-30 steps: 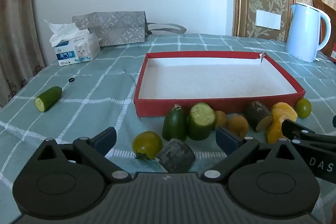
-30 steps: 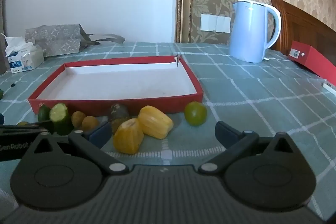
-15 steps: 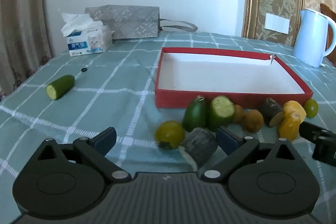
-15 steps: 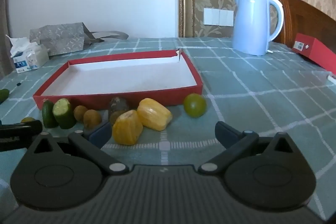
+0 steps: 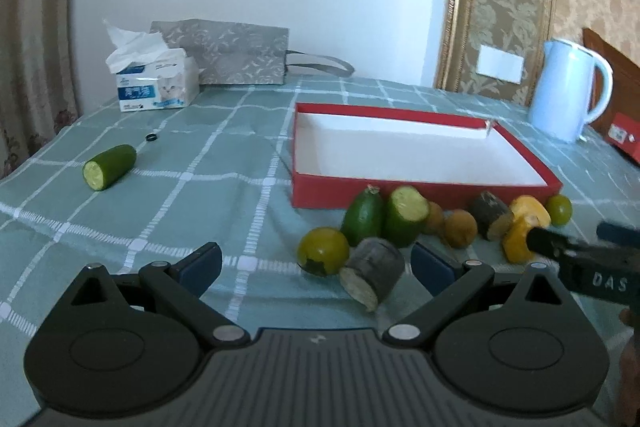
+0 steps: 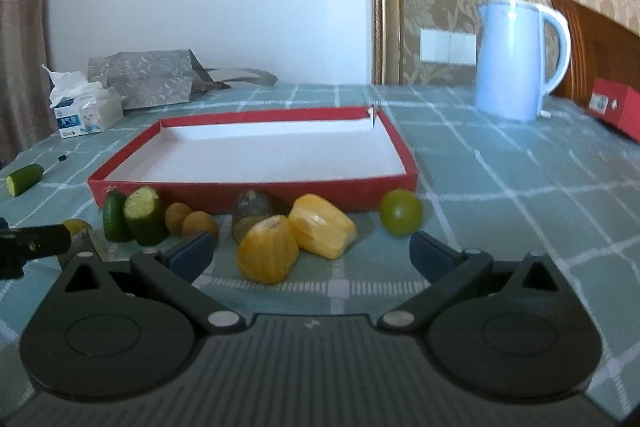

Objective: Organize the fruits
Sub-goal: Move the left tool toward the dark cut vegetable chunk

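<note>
Currently both the left gripper and right gripper are spread wide, grasping nothing. Fruits lie mid-frame along the near wall of the red tray; one cucumber piece sits apart, left of frame.

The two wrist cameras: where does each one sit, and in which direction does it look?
Left wrist: on the open left gripper, low over the table, facing the red tray; the right gripper's tip enters at right.
Right wrist: on the open right gripper, facing the same tray across yellow fruit pieces; the left gripper's tip enters at left.
Shared: tray, kettle.
</note>
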Demonstrator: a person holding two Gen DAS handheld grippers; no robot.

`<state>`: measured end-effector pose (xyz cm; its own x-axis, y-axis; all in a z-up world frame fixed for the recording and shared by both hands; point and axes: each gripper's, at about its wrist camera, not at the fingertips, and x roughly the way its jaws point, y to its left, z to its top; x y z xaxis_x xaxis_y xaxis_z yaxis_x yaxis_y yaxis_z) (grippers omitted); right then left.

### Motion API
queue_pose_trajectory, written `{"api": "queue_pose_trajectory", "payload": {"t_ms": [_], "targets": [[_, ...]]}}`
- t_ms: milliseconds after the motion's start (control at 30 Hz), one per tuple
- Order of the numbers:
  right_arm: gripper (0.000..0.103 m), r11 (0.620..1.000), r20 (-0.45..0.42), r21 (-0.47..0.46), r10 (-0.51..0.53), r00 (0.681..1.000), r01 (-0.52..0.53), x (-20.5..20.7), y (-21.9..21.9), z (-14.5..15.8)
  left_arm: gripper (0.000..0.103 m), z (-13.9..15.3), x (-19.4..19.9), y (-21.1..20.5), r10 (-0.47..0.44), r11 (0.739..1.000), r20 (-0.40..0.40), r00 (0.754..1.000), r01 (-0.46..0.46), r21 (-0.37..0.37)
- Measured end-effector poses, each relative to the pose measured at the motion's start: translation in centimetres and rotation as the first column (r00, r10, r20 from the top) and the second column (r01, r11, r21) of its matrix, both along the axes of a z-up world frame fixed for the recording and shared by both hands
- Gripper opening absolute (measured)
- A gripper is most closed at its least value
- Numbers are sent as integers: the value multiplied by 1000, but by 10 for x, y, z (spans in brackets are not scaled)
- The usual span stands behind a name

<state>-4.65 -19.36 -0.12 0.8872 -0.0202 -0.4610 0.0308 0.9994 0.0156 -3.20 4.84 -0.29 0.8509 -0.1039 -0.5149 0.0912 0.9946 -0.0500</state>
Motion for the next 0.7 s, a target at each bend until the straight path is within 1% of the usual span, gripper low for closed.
{"api": "queue_pose_trajectory", "payload": {"t_ms": [100,300,433,600,700], "targets": [[103,999,37,-52,-13,999,15,-4,4,3,101,-1,-5,-5,-28,999,2,1000,28,32],[103,997,77,-72,-26,997,32,-11,-1,7,101,-7,-6,-11,-84,996,-6,996,85,33],[103,998,72,-52,-43,996,47,-8,-7,5,101,-9,-5,-15,-104,995,-19,994,104,3],[103,998,77,-44,-51,996,54,-7,-9,3,101,-11,1,-23,-100,995,-35,994,101,10],[103,997,81,-42,-61,995,65,-6,-10,2,101,-13,7,-25,-100,995,-64,993,99,-7]]}}
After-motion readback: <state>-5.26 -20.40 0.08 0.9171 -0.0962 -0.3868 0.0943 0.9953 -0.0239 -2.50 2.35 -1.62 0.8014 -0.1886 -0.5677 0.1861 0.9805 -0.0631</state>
